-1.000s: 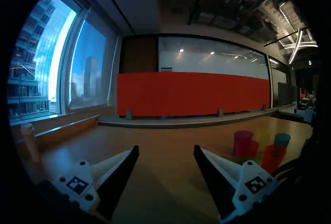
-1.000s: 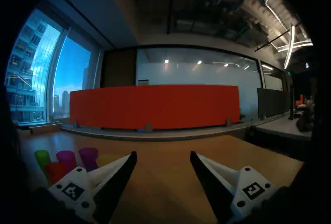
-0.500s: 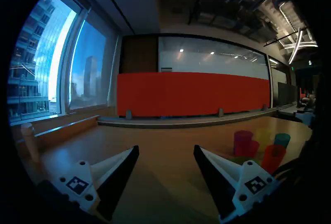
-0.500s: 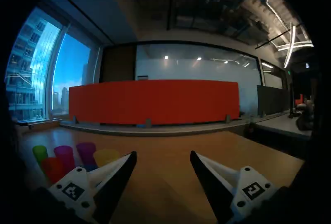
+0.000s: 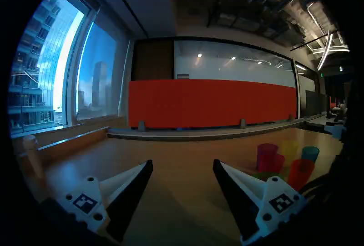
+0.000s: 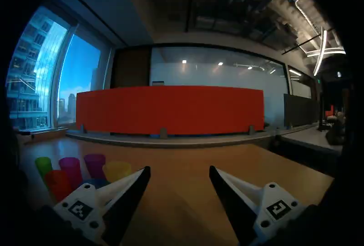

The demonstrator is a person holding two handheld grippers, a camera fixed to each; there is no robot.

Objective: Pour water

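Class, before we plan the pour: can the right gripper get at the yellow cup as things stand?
Probably yes. The right gripper is open, and the yellow cup stands just beyond one fingertip with nothing visibly in the way. It would have to swing sideways, and the purple cup stands close beside.

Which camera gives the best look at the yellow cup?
The right gripper view: the yellow cup stands close and bright, with its rim plain. The left gripper view shows it dimmer and smaller, toward the edge.

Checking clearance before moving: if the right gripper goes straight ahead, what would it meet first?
Probably nothing near: the right gripper points over bare table; the cups sit left of its line. Depth unclear.
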